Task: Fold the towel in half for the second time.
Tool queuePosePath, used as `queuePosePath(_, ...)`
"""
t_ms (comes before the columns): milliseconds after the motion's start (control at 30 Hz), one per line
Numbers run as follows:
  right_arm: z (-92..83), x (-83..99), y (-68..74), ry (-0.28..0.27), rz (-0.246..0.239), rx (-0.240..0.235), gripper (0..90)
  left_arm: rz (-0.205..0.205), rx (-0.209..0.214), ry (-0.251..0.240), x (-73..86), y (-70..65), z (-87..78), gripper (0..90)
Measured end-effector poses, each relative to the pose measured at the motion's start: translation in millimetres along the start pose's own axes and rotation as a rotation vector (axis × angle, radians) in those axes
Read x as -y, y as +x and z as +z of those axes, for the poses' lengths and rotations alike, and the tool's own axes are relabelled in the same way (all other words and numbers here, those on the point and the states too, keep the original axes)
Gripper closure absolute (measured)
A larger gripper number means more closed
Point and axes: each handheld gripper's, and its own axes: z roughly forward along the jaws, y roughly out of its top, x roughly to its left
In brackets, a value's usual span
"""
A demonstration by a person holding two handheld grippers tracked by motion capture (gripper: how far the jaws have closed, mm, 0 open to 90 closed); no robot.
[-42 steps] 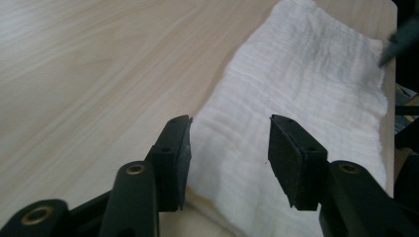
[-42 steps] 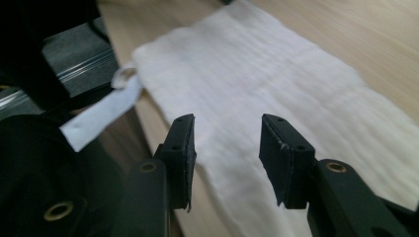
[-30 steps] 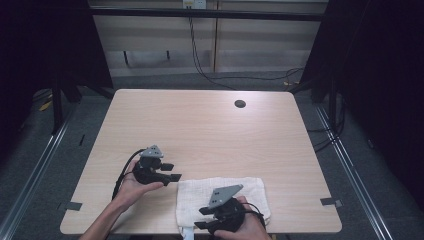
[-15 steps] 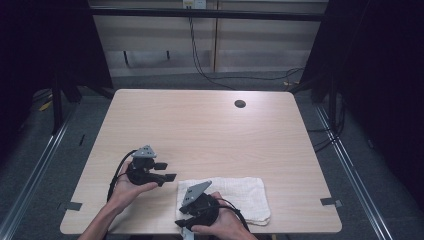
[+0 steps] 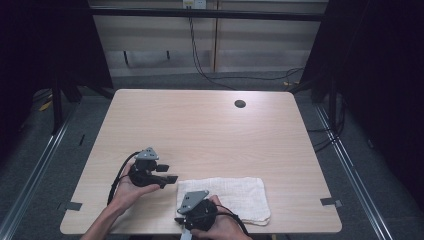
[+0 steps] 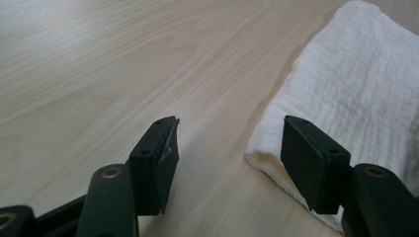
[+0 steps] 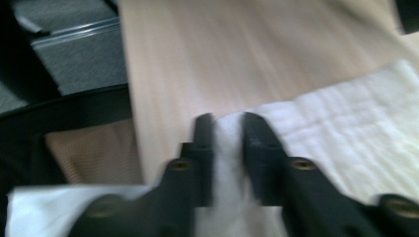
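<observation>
Right claw [image 7: 228, 129] low at towel [image 7: 341, 128] corner

High view is looking forward and down on the worktop [image 5: 210, 135]; both tool views are riding close, sharing the white towel [image 5: 240, 195] edge.

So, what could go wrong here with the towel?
The right gripper has just been closing on the towel corner at the table edge; such a thin pinch may slip when lifted. The left gripper is open, one pad over the other corner, and may catch only one layer.
</observation>
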Motion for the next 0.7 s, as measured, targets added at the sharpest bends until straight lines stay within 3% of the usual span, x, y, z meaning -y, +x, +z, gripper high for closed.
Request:
queuePosePath(100, 0.1, 0.8, -1.6, -0.006, 0.037, -0.007, 79.9, 0.003, 0.018, 0.005, -0.3, -1.8, 4.3, 38.1)
queuePosePath(200, 0.1, 0.2, -8.0, -0.001, 0.068, -0.033, 82.0, 0.018, 0.07, 0.03, -3.0, -4.9, 12.5, 45.4)
queuePosePath(300, 0.2, 0.4, -8.2, -0.003, 0.073, -0.037, 82.0, 0.014, 0.08, 0.032, -5.4, -7.0, 16.8, 51.9)
queuePosePath(367, -0.1, 0.4, -8.0, 0.0, 0.084, -0.035, 82.0, 0.036, 0.107, 0.052, -9.9, -11.8, 19.5, 55.7)
queuePosePath(467, 0.1, 0.0, -9.5, 0.001, 0.088, -0.048, 82.1, 0.06, 0.098, 0.081, -7.9, -12.7, 24.5, 60.0)
queuePosePath(567, 0.1, -0.1, -9.6, 0.001, 0.089, -0.05, 82.1, 0.062, 0.087, 0.108, -3.4, -11.4, 27.3, 56.5)
queuePosePath(600, 0.1, -0.2, -9.9, 0.002, 0.087, -0.051, 82.1, 0.067, 0.07, 0.111, -1.8, -11.0, 27.4, 55.0)
queuePosePath(667, 0.3, -0.4, -10.6, 0.001, 0.084, -0.053, 82.1, 0.055, 0.09, 0.103, 0.8, -10.4, 26.3, 56.5)
queuePosePath(700, 0.2, -0.4, -10.7, 0.003, 0.092, -0.057, 82.0, 0.061, 0.066, 0.105, 1.3, -12.4, 26.0, 57.0)
